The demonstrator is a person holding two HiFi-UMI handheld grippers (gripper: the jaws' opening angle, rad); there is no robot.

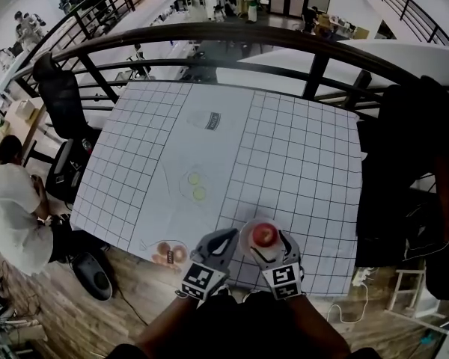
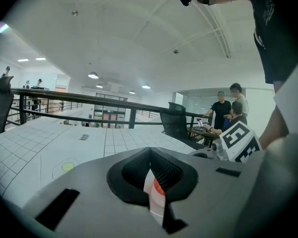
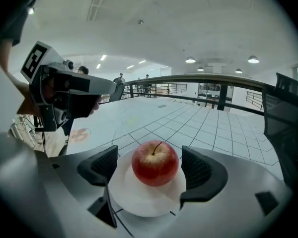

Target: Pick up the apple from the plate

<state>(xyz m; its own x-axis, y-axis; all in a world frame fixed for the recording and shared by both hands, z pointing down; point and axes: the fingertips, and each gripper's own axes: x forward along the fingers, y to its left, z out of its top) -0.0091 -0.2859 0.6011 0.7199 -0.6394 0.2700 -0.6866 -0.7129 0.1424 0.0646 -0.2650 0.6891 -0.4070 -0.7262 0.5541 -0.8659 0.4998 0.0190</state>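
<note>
Right gripper (image 3: 151,166): jaws wide, empty, flanking apple (image 3: 155,162) at 3 and 9 o'clock. Hazard: uneven closing could roll it off plate (image 3: 139,202).

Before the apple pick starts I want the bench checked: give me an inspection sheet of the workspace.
Surface: white gridded table.
Job's things: red apple upright on a white plate near the table's near edge.
Clutter: two yellow-green discs mid-table and orange rings at the near-left corner; print or objects, cannot tell.
Grippers: right gripper open, jaws either side of the apple, not touching it; left gripper shut, empty.
Cables: white cable on the floor.
Surroundings: black railing, office chair, seated person.
</note>
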